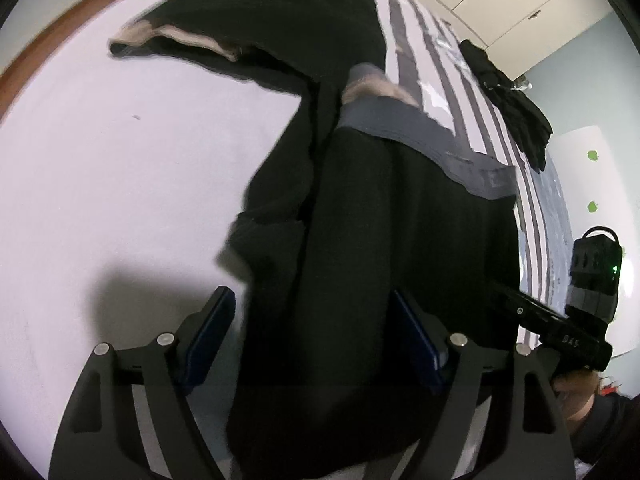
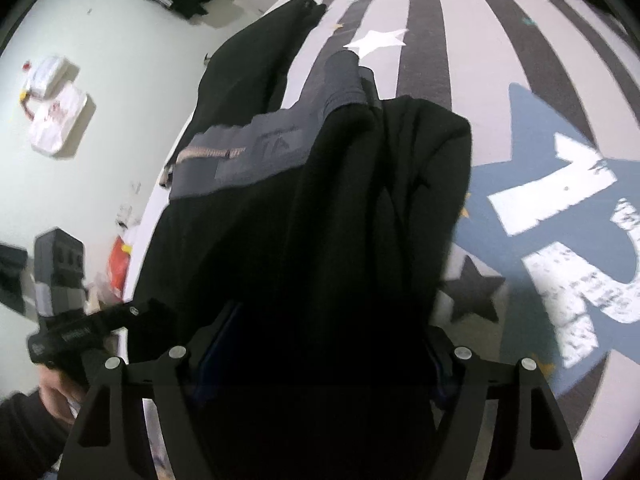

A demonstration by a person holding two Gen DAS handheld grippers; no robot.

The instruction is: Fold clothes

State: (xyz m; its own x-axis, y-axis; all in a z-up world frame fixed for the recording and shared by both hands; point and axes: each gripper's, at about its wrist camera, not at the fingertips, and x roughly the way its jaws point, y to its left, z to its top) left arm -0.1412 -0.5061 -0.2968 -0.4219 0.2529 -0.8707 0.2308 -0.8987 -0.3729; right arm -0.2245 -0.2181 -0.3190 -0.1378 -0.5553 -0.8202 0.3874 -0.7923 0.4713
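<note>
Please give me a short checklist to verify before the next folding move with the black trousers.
1. Left gripper has black trousers between its fingers: ok.
2. Left pads press the cloth: cannot tell.
3. Right gripper has the fabric between its fingers: ok; firm grip: cannot tell.
4. Grey waistband visible and away from both grippers: ok.
5. Trousers flat: not ok, bunched and creased.
6. Other dark garment apart from the trousers: ok.

trousers hang between both tongs, over the rug's edge; another garment lies beyond.
</note>
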